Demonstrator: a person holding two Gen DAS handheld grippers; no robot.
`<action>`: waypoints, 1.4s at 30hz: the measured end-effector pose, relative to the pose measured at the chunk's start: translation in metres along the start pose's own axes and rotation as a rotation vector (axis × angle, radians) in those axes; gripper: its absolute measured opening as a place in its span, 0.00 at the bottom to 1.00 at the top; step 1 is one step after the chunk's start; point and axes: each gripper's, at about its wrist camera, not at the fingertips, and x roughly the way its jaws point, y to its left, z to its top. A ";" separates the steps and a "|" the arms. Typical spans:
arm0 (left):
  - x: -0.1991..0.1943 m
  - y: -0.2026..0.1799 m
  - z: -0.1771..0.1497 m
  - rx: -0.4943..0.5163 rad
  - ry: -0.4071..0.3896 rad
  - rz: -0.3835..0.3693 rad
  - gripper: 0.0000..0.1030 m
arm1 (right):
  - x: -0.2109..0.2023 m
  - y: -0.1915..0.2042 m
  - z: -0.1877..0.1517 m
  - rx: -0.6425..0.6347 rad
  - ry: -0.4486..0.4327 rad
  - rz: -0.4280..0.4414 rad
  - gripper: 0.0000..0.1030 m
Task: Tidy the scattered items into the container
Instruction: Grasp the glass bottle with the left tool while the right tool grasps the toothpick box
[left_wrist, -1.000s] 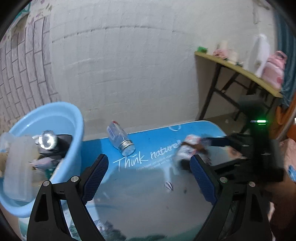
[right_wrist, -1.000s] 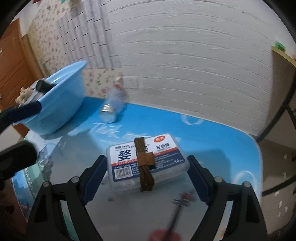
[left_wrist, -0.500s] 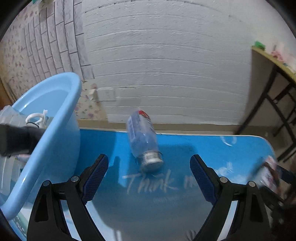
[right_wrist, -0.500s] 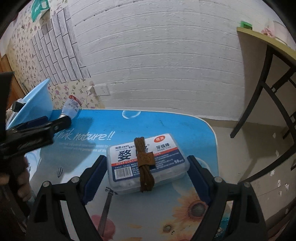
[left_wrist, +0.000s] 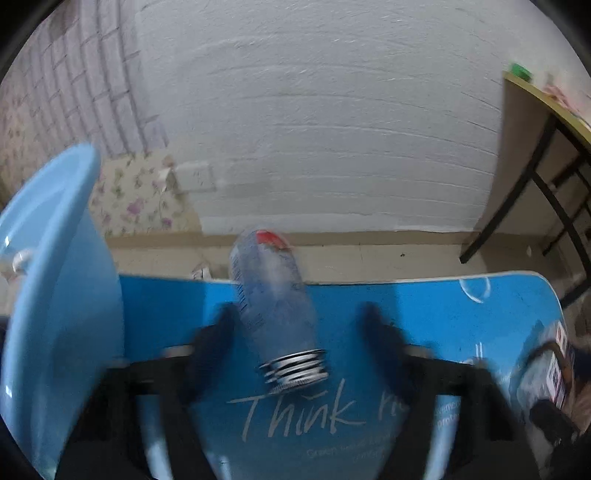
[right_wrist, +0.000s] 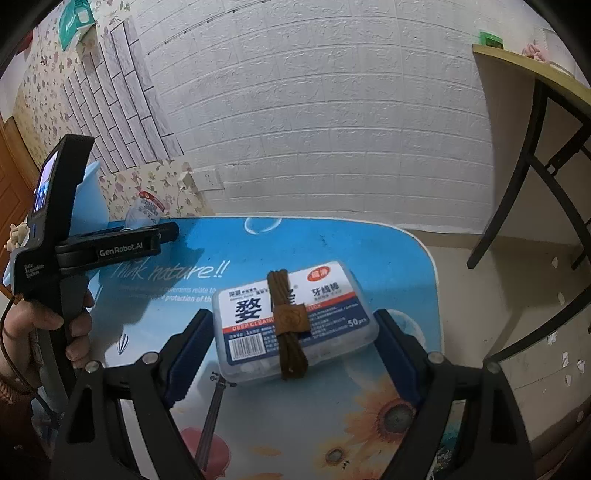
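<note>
Right gripper (right_wrist: 291, 332): black frame, blue ribbed pads, jaws spread wide and clamped on the two short ends of the floss-pick box (right_wrist: 293, 319), held above the table (right_wrist: 332, 240).

Left gripper (left_wrist: 295, 332): blurred; jaws have just been closing, standing on either side of the bottle (left_wrist: 275, 306) with a gap still showing on each side; not gripping. From the right wrist view its black body reads "GenRobot.AI", with a lit screen on the back, gripped by a hand (right_wrist: 55, 325) at the left.

Table: rounded corners, glossy blue printed top; white script "Think nature!!" with smaller lines partly legible ("...protection of th..."); bubble, sunflower and violin motifs near.

Basin (left_wrist: 55, 295): pale blue smooth plastic, round, far left on the table, just beside the left gripper; contents not clear.

Floss-pick box: rectangular clear plastic, white label with blue and red bands, Chinese characters, "DEEP CLEAN...", "50 pcs", barcode. A brown cord bundle (right_wrist: 288, 321) lies across its lid, bound by a brown tab.

Bottle: clear plastic, lying on its side at the far edge of the table, right of the basin; ribbed silver screw cap pointing near, red mark on the far end; label print unreadable.
</note>
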 end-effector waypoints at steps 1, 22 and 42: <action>-0.001 0.001 -0.001 0.013 0.001 -0.011 0.38 | 0.000 0.000 0.000 0.000 0.000 -0.002 0.84; -0.117 0.034 -0.083 0.119 -0.050 -0.213 0.38 | -0.028 0.045 -0.027 -0.066 0.022 0.024 0.84; -0.178 0.137 -0.177 0.057 -0.075 -0.118 0.38 | -0.051 0.144 -0.079 -0.185 0.016 0.025 0.84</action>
